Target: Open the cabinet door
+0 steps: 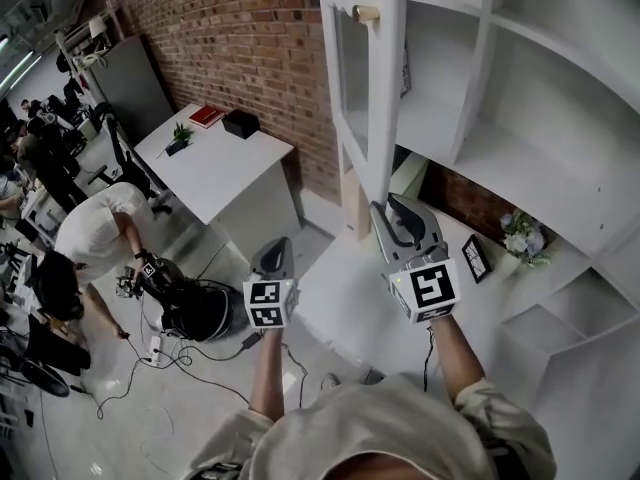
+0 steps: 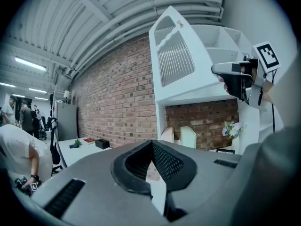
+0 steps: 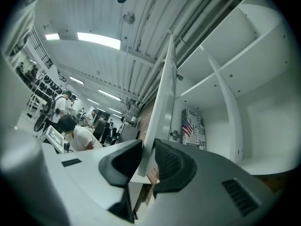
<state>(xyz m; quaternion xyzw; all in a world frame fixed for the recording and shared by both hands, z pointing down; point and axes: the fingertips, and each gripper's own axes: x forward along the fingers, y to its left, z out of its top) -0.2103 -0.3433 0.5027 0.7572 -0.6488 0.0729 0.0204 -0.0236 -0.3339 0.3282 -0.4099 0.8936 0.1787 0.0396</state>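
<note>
A tall white cabinet (image 1: 560, 168) is seen from above, set against a brick wall (image 1: 250, 38). The cabinet door (image 1: 383, 118), a white frame with a pane and a pale knob (image 1: 365, 13), is swung out from the cabinet front, and the bare shelves behind it are exposed. The right gripper (image 1: 392, 208) is raised to the door's lower end. In the right gripper view the door is seen edge-on between the two dark pads, which are closed against its two faces. The left gripper (image 1: 278, 246) is held lower and to the left, apart from the door and cabinet. In the left gripper view its jaws are brought together at the tips, with nothing between them.

On the cabinet's ledge (image 1: 350, 298), a small bunch of flowers (image 1: 522, 236) is placed near the back edge, with a dark picture frame (image 1: 477, 258) just beside it. To the left, a white desk (image 1: 215, 168) is set against the wall, with a black box (image 1: 241, 122) and a red book (image 1: 206, 116) near its far edge. A person (image 1: 95, 233) is bent over beside it.
</note>
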